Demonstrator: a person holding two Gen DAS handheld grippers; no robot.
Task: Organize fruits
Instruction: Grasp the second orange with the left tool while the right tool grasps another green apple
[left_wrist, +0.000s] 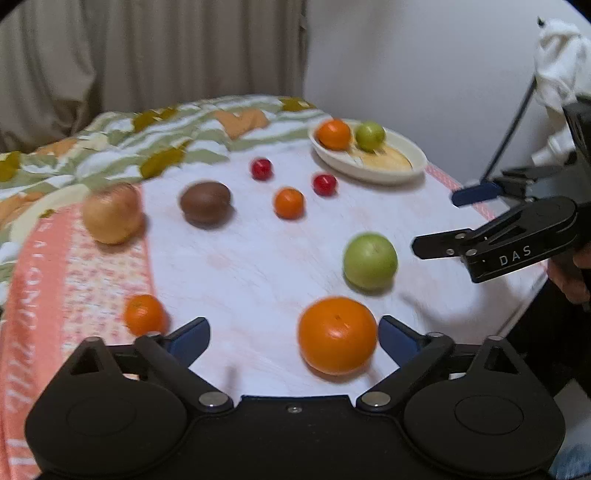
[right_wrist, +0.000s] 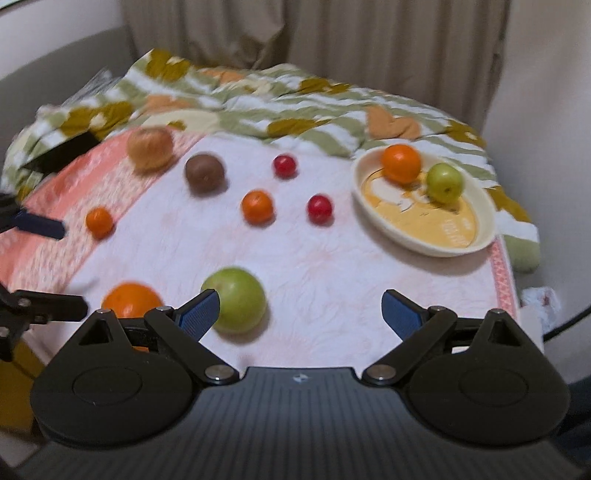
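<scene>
Left wrist view: the left hand-held gripper has its jaws spread wide with nothing between its pads. A large orange lies on the white cloth just inside the right finger, at about 5 o'clock in the frame. A big green fruit sits at 3 o'clock from centre, near the tip of the right hand-held gripper, which enters from the right edge; its jaws appear parted. Toward 12 o'clock lie a small orange, two red fruits and a brown fruit. A yellowish apple rests at 9 o'clock, another small orange at 7 o'clock. At 1 o'clock a cream plate holds an orange and a small green fruit.

Right wrist view: the right hand-held gripper is also wide apart and holds nothing. The big green fruit lies just beside its left finger at 7 o'clock, the large orange farther left. The plate sits at 2 o'clock with its orange and green fruit. A patterned quilt lies bunched behind the cloth.
</scene>
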